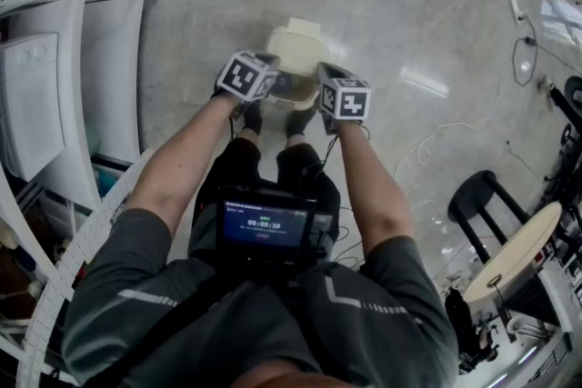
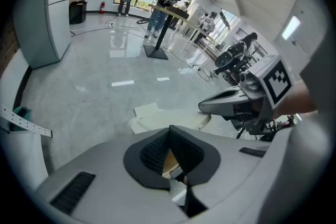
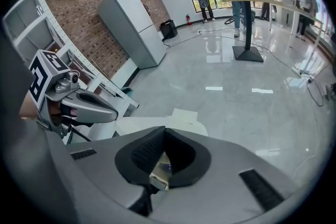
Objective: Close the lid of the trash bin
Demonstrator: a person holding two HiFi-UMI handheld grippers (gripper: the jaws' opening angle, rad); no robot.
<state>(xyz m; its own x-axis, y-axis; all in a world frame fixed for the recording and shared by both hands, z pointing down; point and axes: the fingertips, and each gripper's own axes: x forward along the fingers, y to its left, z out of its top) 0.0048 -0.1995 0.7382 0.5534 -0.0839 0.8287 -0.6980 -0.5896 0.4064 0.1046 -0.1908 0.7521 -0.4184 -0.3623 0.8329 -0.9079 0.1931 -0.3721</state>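
Note:
A cream trash bin (image 1: 293, 55) stands on the grey floor just past the person's feet. Its cream lid (image 2: 169, 120) shows beyond my jaws with a flat tab (image 2: 146, 109) at its far side; how far the lid is tilted I cannot tell. My left gripper (image 1: 257, 92) hangs over the bin's left side, jaws shut with nothing between them. The right gripper (image 1: 326, 104) hangs over the bin's right side, also shut and empty. In each gripper view the other gripper shows alongside: right gripper (image 2: 231, 105), left gripper (image 3: 86, 107). A darker patch of the bin (image 1: 291, 88) shows between them.
A white shelf frame (image 1: 82, 59) runs along the left. At the right stand a black stool (image 1: 477, 195) and a round wooden table (image 1: 518, 254), with cables (image 1: 436, 141) on the floor. Far off, people stand at a tall desk (image 2: 165, 5); a white cabinet (image 3: 131, 23) stands by a brick wall.

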